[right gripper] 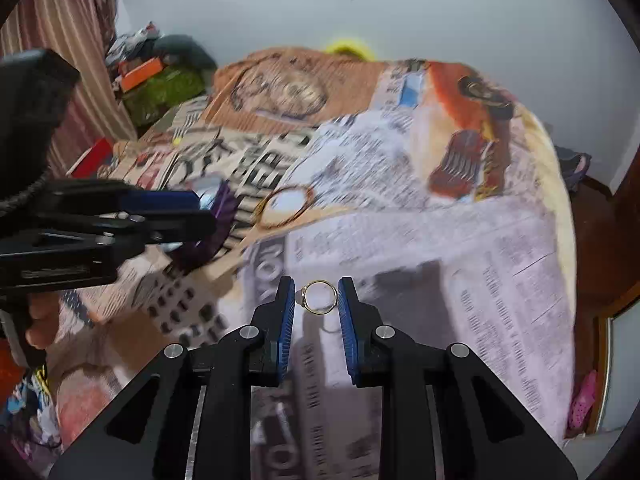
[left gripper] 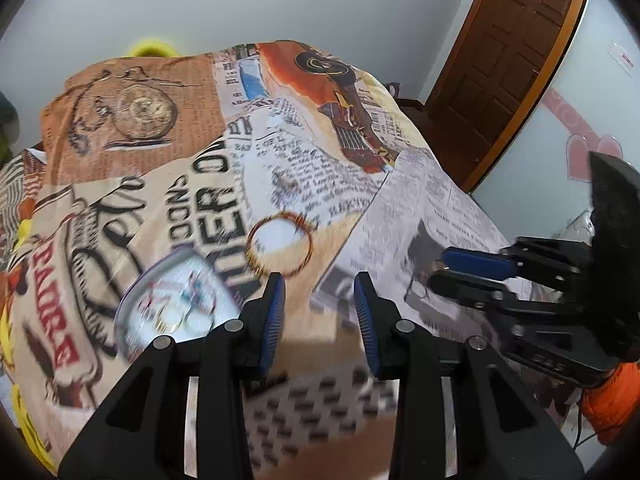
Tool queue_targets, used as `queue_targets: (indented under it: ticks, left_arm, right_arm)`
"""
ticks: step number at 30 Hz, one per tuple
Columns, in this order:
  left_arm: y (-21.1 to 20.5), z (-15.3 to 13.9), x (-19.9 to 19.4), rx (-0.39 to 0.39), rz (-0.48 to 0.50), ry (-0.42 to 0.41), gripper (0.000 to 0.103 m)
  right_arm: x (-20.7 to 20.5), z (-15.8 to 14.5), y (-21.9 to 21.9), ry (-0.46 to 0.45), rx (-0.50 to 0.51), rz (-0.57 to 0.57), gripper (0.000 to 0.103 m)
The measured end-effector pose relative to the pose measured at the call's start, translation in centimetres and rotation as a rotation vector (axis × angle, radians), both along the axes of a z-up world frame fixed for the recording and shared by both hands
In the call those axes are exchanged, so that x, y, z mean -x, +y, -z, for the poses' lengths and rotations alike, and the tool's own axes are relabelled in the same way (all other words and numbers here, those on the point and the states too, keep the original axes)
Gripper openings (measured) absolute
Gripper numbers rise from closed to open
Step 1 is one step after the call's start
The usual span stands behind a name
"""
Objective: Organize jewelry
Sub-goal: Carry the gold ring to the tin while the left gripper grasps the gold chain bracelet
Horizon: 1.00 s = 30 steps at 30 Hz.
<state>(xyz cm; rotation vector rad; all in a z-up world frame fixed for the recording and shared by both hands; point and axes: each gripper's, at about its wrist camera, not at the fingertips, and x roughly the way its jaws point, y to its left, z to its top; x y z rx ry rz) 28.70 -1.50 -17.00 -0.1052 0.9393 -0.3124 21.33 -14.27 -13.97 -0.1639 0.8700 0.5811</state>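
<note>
A home bedroom is shown. Most of both views is filled by a bed (left gripper: 280, 168) spread with a printed bedsheet (right gripper: 420, 240) patterned like old newspapers, a pocket watch and a vintage car. Pale walls are seen behind it, and a brown panelled wooden door (left gripper: 500, 64) stands to one side. A striped curtain (right gripper: 76, 40) hangs in a corner above a heap of what appear to be clothes and boxes (right gripper: 160, 76), blurred by motion. Heart-shaped stickers (left gripper: 580, 156) are fixed to a pale panel beside the door.
</note>
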Motion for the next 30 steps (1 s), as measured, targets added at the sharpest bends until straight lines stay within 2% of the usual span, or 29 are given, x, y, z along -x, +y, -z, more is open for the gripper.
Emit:
queue_targets:
  ticks: [5, 9, 12, 15, 18, 19, 20, 23, 30]
  left_arm:
    - [-1.3, 1.5, -3.7, -0.007, -0.009, 0.038, 0.035]
    - [-1.9, 3.4, -5.6, -0.018, -0.029, 0.099, 0.023]
    - [-2.1, 4.7, -6.4, 0.002, -0.033, 0.136, 0.022]
    - [-1.9, 5.5, -6.7, 0.060, -0.039, 0.165, 0.013]
    - [-1.7, 5.8, -6.9, 0.088, -0.038, 0.180, 0.009]
    - [-1.8, 5.8, -7.0, 0.087, -0.036, 0.181, 0.003]
    - [-1.8, 5.8, -7.0, 0.078, -0.039, 0.181, 0.001]
    - [-1.8, 5.2, -6.5, 0.062, -0.042, 0.168, 0.001]
    - [-1.8, 0.9, -2.9, -0.001, -0.014, 0.030, 0.000]
  right_arm:
    - [-1.0, -0.6, -1.0, -0.024, -0.019, 0.027, 0.020]
    - [-1.5, -0.3, -1.3, -0.019, -0.025, 0.034, 0.020]
    - [-1.6, 0.0, -1.4, -0.016, -0.024, 0.031, 0.020]
    - [-1.7, 0.1, -1.3, -0.018, -0.019, 0.029, 0.020]
    - [-1.5, -0.1, -1.3, -0.019, -0.019, 0.029, 0.020]
    - [-1.5, -0.2, -1.2, -0.020, -0.018, 0.029, 0.020]
    - [-1.3, -0.4, -1.1, -0.024, -0.016, 0.028, 0.020]
    - [-1.0, -1.0, -0.9, -0.035, -0.015, 0.027, 0.020]
    - [-0.4, -2.9, 0.0, -0.067, -0.023, 0.023, 0.020]
